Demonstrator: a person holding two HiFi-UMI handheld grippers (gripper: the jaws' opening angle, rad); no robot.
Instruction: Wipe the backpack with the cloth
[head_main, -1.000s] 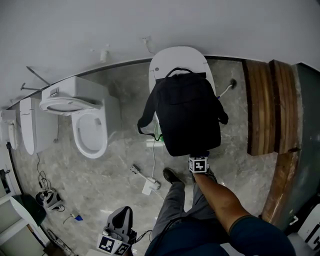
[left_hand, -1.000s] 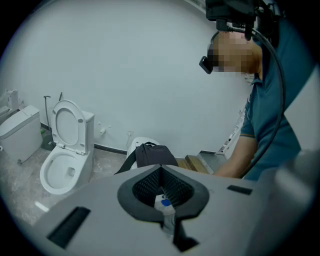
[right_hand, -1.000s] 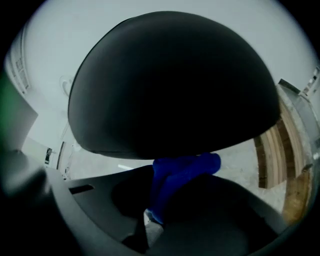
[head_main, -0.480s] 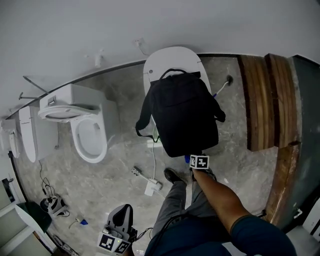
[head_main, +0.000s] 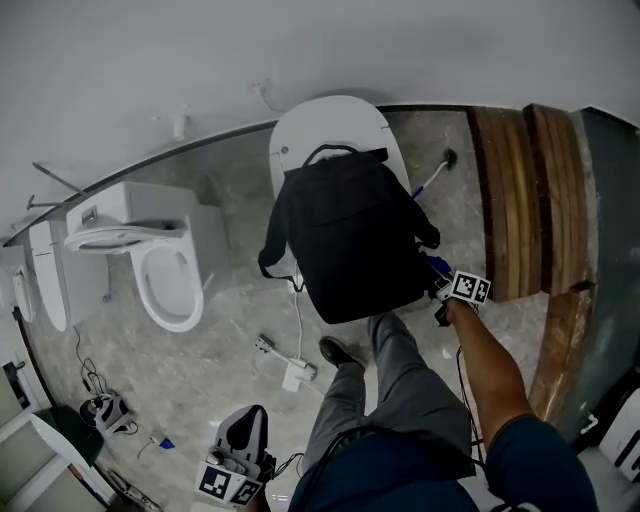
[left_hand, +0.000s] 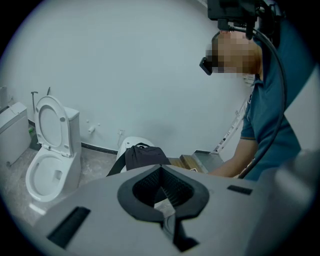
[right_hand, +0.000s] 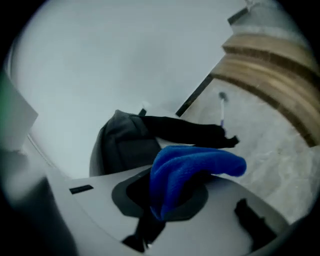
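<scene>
Two tools in use. Reaches right arm forward, elbow nearly straight, right tool (head_main: 441, 290) just beside lower right corner of backpack (head_main: 350, 235). Clamped tight on blue cloth (right_hand: 190, 167), folded wad bulging out over the jaws. Cannot tell whether cloth touches backpack. Holds left tool (head_main: 240, 452) low and back, near the floor (head_main: 230, 330), well apart from backpack; jaws together, nothing between. Backpack flat on closed toilet lid (head_main: 330, 120), straps hanging off both sides. Versus half a second ago: right tool swung from bottom-edge middle out to right corner, forearm angled rightward; backpack and left tool unchanged.
</scene>
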